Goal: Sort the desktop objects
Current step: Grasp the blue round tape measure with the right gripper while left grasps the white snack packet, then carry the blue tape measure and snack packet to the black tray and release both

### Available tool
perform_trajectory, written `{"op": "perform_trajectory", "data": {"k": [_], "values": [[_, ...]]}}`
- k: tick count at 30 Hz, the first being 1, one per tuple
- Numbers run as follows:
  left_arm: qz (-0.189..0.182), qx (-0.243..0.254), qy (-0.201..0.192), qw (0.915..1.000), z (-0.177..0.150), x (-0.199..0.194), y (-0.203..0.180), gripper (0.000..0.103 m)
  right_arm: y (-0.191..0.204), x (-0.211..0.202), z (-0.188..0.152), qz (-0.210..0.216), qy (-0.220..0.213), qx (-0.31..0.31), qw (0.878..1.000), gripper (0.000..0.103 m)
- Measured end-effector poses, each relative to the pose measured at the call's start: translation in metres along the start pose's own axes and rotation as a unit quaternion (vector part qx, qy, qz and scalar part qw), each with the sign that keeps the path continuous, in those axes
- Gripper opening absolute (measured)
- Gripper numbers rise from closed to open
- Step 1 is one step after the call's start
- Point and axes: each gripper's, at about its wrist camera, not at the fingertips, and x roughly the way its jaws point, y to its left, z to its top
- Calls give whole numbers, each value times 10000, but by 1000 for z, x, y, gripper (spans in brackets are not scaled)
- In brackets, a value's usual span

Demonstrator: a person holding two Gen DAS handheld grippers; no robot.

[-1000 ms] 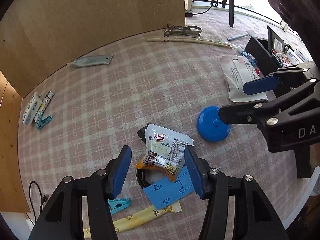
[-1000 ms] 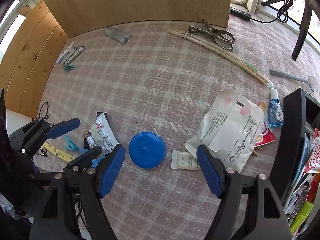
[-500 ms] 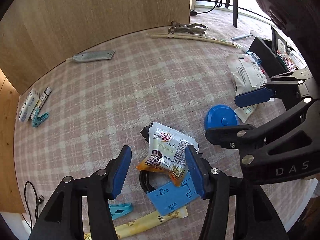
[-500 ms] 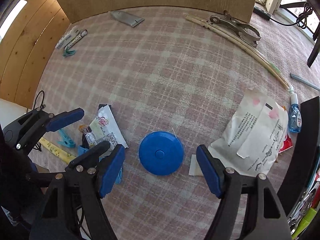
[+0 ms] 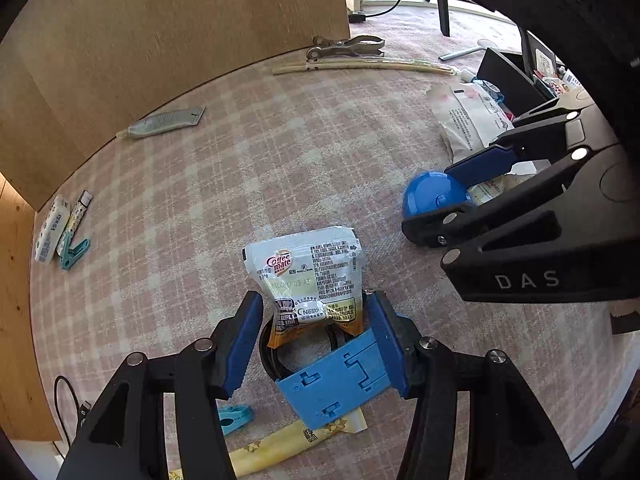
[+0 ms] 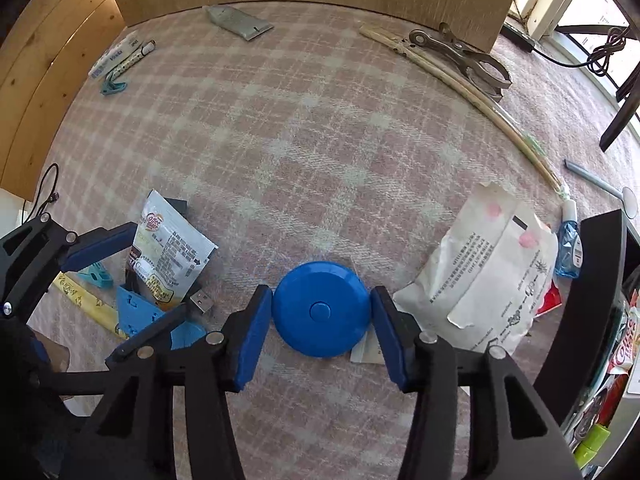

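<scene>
Right tongs (image 6: 322, 320) point straight down over the blue round disc (image 6: 321, 309). Jaws are closing, disc sits between them. Both blue pads look right at the disc's rim, left and right side; can't tell for sure if they press yet, no clear gap visible. Disc lies flat on the plaid table (image 6: 304, 128), just left of the white paper packet (image 6: 486, 280); a small white sachet (image 6: 365, 350) pokes out from under its lower right edge.

Left tongs (image 5: 316, 328) are released, jaws spread wide, angled steeply down. The Coffee-mate sachet (image 5: 310, 276) sits with its lower end between the pads; neither pad visibly grips it. It lies on top of a black cable loop (image 5: 270, 354) and a blue plastic holder (image 5: 336, 384). A yellow stick sachet (image 5: 276, 446) and a teal clip (image 5: 234, 418) lie just below.

Elsewhere on the table:
- grey tube (image 6: 238, 24) by the far wooden board
- metal clamp (image 6: 460, 52) touching long bamboo chopsticks (image 6: 472, 96)
- small blue bottle (image 6: 568, 244) beside the black organiser box (image 6: 600, 280), which holds packets at the right edge
- tissue pack (image 5: 50, 230), pen and second teal clip far left
</scene>
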Motion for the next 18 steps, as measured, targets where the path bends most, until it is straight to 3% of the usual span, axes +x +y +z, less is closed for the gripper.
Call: {"op": "perform_trajectory", "data": {"k": [7, 9, 12, 18], "values": [[82, 63, 66, 9999, 8, 0, -1, 54, 8, 1, -2, -263, -25, -211, 9994, 50], [37, 27, 52, 10000, 9, 1, -1, 44, 8, 0, -3, -261, -57, -182, 9995, 49], [-74, -88, 21, 9999, 2, -3, 7, 40, 3, -2, -6, -162, -95, -31, 9998, 49], [-126, -355, -42, 9993, -10, -13, 22, 37, -28, -16, -15, 60, -198, 201, 9996, 49]]}}
